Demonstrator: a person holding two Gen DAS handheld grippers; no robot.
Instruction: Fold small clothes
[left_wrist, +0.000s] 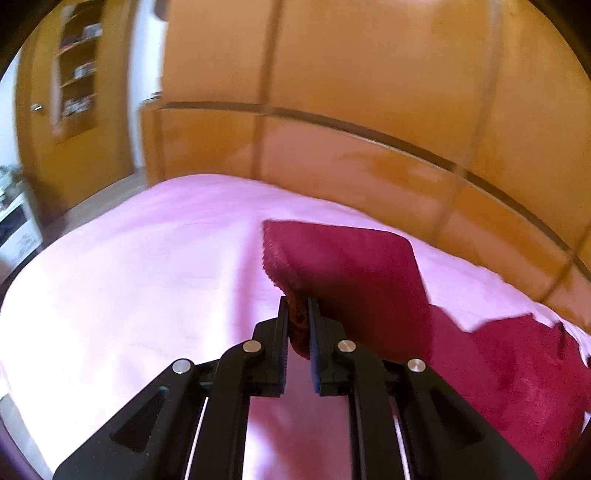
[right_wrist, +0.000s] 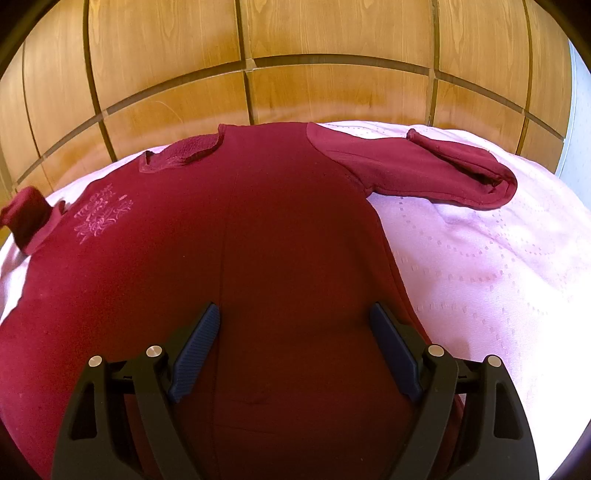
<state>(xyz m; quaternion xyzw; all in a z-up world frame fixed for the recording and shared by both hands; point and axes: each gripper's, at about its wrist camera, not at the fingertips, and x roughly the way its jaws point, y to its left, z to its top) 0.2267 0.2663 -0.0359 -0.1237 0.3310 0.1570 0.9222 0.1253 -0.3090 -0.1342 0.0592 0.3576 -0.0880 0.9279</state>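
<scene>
L gripper (left_wrist: 297, 306): fingers nearly pressed together, pinching a bunched edge of the dark red garment (left_wrist: 347, 266) right at the tips; cloth lifts away ahead of the fingers as a raised flap, the rest trails off to the right of them onto the pink bedspread (left_wrist: 147, 266). L view is motion-blurred, so which part is held (likely a sleeve cuff) can't be fixed. R gripper (right_wrist: 295, 317): fingers spread wide, nothing between them, hovering over the lower body of the garment (right_wrist: 258, 240), which lies flat on the bed w/ neck end far ahead of the fingers. One sleeve (right_wrist: 436, 173) lies out ahead and to the right of the R fingers, doubled back on itself; another raised cuff-like piece (right_wrist: 26, 218) sits far left of them, prob. the bit the L gripper holds. Step in hand, as judged: folding the left sleeve across the body. To do well: keep pinch firm, carry cloth low and level across the chest, lay it w/o dragging the torso; R fingers could press down on the body as an anchor so the bedspread and hem don't ruck. Release only once the sleeve lies flat. Markings: pink embroidered ornament (right_wrist: 99, 218) ahead-left of R fingers, scroll-like motif; no legible text, no brand or label readable in either view.
</scene>
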